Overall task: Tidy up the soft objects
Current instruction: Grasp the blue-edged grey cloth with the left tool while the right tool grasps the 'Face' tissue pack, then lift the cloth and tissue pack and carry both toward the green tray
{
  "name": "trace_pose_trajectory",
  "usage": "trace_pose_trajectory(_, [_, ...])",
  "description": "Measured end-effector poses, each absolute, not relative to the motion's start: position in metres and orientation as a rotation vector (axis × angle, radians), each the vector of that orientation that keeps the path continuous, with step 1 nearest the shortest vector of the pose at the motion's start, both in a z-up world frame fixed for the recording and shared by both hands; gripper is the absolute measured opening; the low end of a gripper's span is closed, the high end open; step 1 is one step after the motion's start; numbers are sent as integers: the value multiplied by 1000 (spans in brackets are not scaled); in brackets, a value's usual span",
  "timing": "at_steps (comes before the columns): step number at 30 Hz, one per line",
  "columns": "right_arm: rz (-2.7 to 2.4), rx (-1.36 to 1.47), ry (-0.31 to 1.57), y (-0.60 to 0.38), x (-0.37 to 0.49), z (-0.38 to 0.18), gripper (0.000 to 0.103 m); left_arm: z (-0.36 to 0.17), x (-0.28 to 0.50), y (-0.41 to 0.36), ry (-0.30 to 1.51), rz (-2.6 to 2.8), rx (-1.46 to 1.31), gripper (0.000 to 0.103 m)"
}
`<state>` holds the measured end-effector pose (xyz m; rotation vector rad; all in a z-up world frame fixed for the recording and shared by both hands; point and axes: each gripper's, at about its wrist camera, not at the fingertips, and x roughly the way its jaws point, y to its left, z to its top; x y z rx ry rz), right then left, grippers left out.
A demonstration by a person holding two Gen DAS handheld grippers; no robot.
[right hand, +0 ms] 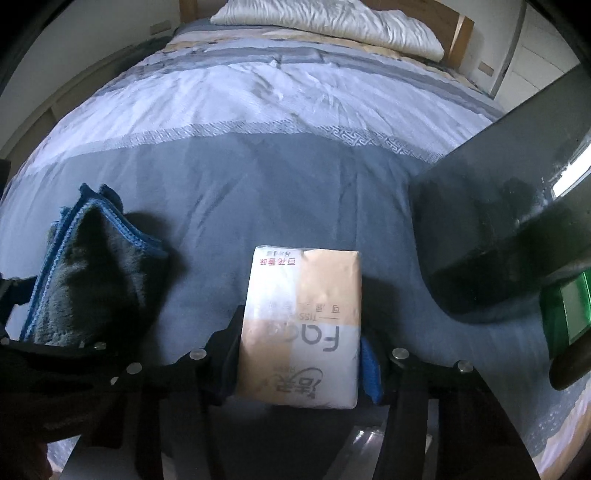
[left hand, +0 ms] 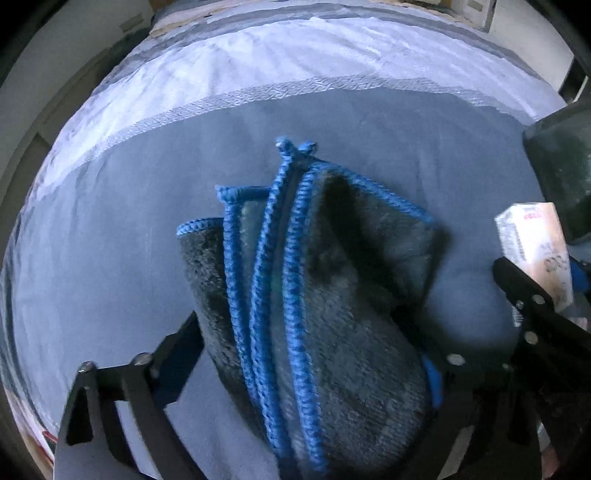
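We hold two grippers over a bed (right hand: pixel 280 206) spread with a blue and white quilt. Our left gripper (left hand: pixel 314 354) points steeply down and straddles a folded grey towel (left hand: pixel 332 295) edged in blue stitching; its jaws stand wide on either side of the fold, and we cannot tell whether the pads press on it. The towel lies on the dark blue band of the quilt, near the foot edge. Just to its right lies a tissue pack (right hand: pixel 303 325), tan and white. Our right gripper (right hand: pixel 301 358) has its pads against both long sides of the pack, jaws about half closed. A dark bin (right hand: pixel 498 236) sits near the right edge. A white pillow (right hand: pixel 332 22) rests at the head.
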<state>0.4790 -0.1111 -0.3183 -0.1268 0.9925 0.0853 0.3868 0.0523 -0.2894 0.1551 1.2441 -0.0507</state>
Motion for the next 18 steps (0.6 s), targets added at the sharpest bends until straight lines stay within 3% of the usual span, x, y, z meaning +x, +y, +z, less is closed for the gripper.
trace_pose_trajectory(4, [109, -125, 978, -115, 477, -319, 49, -284, 378, 35, 1221, -117, 154, 49])
trace_pose_trajectory(7, [125, -114, 975, -117, 480, -322, 48, -282, 375, 27, 1215, -136, 138, 36])
trace_pose_trajectory(10, [139, -113, 973, -123, 474, -312, 48, -279, 373, 21, 1213, -148, 111, 29])
trace_pose_trajectory(18, [172, -99, 950, -120, 449, -293, 47, -265, 365, 28, 1192, -155, 82, 26])
